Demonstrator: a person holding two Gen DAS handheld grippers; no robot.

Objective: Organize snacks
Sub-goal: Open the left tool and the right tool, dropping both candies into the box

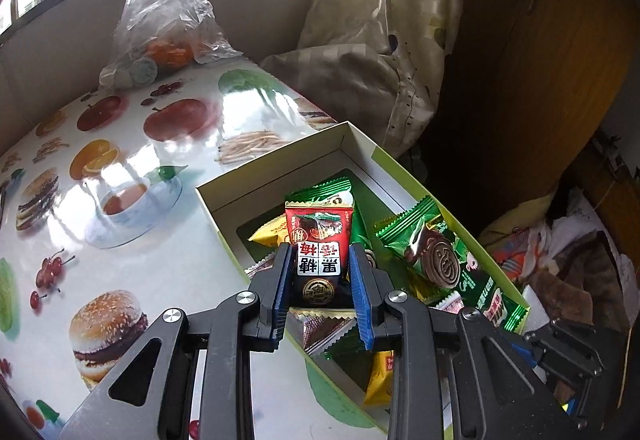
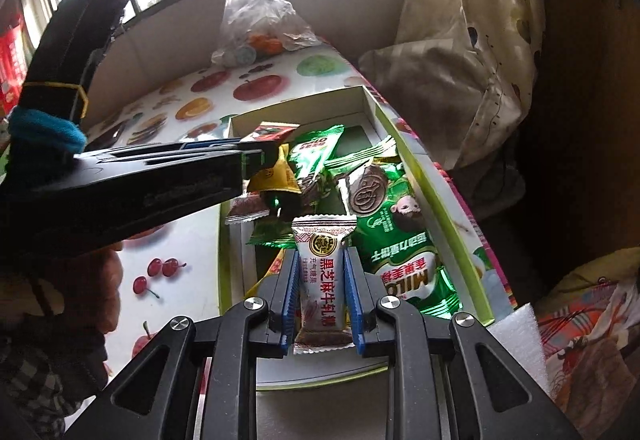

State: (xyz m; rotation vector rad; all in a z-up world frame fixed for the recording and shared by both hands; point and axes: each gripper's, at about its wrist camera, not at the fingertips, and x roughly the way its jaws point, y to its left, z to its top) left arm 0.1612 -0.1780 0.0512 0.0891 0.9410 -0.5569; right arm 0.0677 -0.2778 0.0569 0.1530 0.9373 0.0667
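Food-print table [image 1: 120, 224]: box [image 1: 280, 155] holds wrappers, perhaps wafers; left gripper [image 1: 320, 264] clamps red packet [image 1: 319, 240], right gripper [image 2: 322, 272] white candy [image 2: 322, 272].

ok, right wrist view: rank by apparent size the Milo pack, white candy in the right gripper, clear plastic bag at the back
1. Milo pack, largest.
2. Clear plastic bag and white candy look about equal. The bag sits far back and the candy near the lens, so no firm ranking.

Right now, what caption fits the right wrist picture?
Right gripper holds a white candy above the snack box.
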